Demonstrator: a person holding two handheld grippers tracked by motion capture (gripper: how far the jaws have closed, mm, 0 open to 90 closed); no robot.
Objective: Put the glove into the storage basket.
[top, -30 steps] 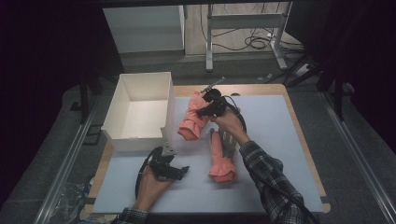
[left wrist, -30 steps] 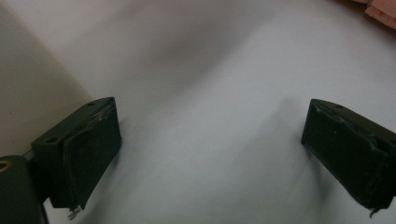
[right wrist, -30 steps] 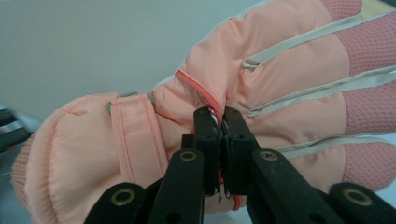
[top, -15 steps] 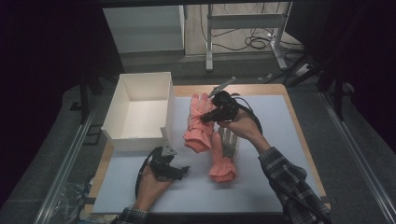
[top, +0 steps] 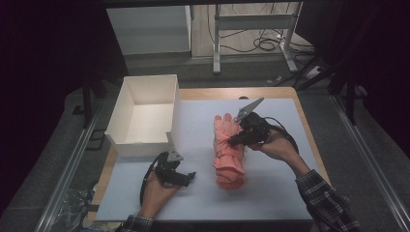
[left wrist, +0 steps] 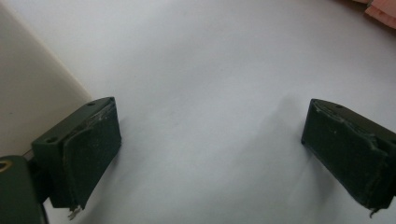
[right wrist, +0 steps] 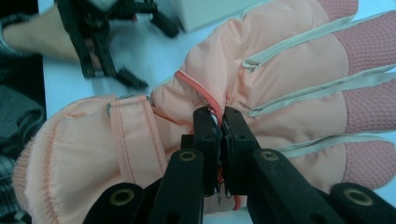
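High view: right gripper (top: pixel 235 139) pinches a fold of the pink glove (top: pixel 228 153), which lies on the table mat (top: pixel 280 193), well apart from the white box (top: pixel 145 116). Left gripper (top: pixel 186 178) rests spread and idle; judging by this, boxing is not yet done.

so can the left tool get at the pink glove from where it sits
Probably yes. The left tool is open and empty, and bare table lies between it and the pink glove, though the right tool pinches the glove.
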